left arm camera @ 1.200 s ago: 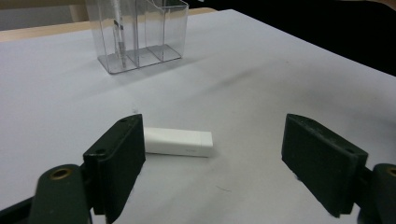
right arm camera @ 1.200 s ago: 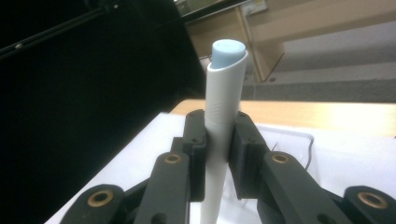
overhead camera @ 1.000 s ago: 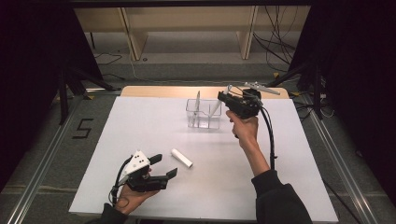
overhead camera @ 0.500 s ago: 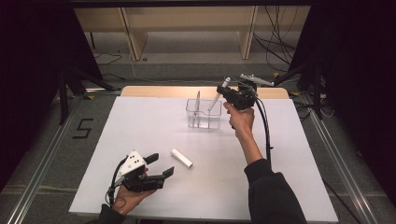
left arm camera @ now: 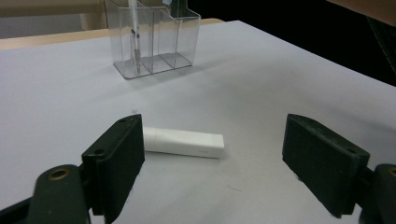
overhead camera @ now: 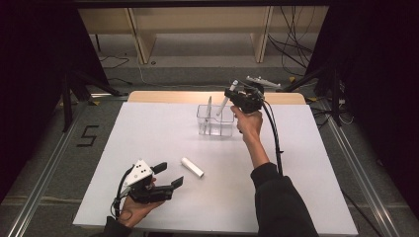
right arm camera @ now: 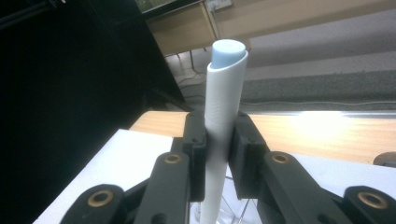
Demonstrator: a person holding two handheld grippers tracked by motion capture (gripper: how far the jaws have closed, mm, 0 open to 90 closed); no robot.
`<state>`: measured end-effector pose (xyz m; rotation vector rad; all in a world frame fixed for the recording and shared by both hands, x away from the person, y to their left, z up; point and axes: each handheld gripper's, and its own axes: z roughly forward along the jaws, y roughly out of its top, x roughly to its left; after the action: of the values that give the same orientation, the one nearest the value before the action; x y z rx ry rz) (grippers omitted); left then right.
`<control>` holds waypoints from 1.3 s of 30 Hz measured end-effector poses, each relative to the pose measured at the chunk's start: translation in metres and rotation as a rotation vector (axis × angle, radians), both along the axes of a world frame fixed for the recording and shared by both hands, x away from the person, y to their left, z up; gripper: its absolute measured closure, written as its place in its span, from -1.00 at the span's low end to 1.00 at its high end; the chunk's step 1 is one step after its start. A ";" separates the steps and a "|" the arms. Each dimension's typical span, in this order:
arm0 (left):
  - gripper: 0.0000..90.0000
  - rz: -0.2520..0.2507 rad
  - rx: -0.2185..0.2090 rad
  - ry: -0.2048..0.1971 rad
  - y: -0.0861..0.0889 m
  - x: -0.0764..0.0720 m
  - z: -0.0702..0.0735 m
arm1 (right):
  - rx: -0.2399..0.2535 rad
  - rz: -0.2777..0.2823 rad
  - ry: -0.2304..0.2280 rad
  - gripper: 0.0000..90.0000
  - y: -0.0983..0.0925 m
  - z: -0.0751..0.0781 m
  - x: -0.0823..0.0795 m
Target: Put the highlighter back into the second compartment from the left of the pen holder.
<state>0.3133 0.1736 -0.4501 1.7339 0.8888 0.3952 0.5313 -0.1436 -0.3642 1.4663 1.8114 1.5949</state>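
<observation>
White matte tabletop [overhead camera: 148,143] with a pale wood strip at its far edge, grey floor and dark surrounds. Left gripper [overhead camera: 165,177] near edge, jaws wide, empty; short white plastic tube [overhead camera: 191,167] flat just ahead. Right gripper [overhead camera: 231,93] clamps a long white plastic pen [right arm camera: 223,126] above the clear plastic compartment holder [overhead camera: 215,121], axis tilted, top end up and away from the holder.

Bright overhead light, dark surroundings, soft focus
</observation>
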 end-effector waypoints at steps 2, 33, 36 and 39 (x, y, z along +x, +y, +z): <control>-0.55 0.000 0.001 -0.003 0.000 0.000 0.000 | -0.012 -0.006 0.004 0.75 0.002 -0.002 0.002; -0.56 0.004 0.005 0.001 0.000 0.000 0.000 | -0.136 0.011 0.069 0.25 0.023 -0.024 0.011; -0.56 0.009 0.001 0.004 0.000 0.000 0.000 | -0.118 0.014 0.081 0.07 0.019 -0.022 0.010; -0.56 0.009 0.008 0.004 0.000 0.000 0.000 | -0.123 0.011 0.088 -0.14 0.016 -0.019 0.007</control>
<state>0.3136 0.1732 -0.4503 1.7390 0.8992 0.4022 0.5383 -0.1272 -0.3832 1.4945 1.9320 1.4168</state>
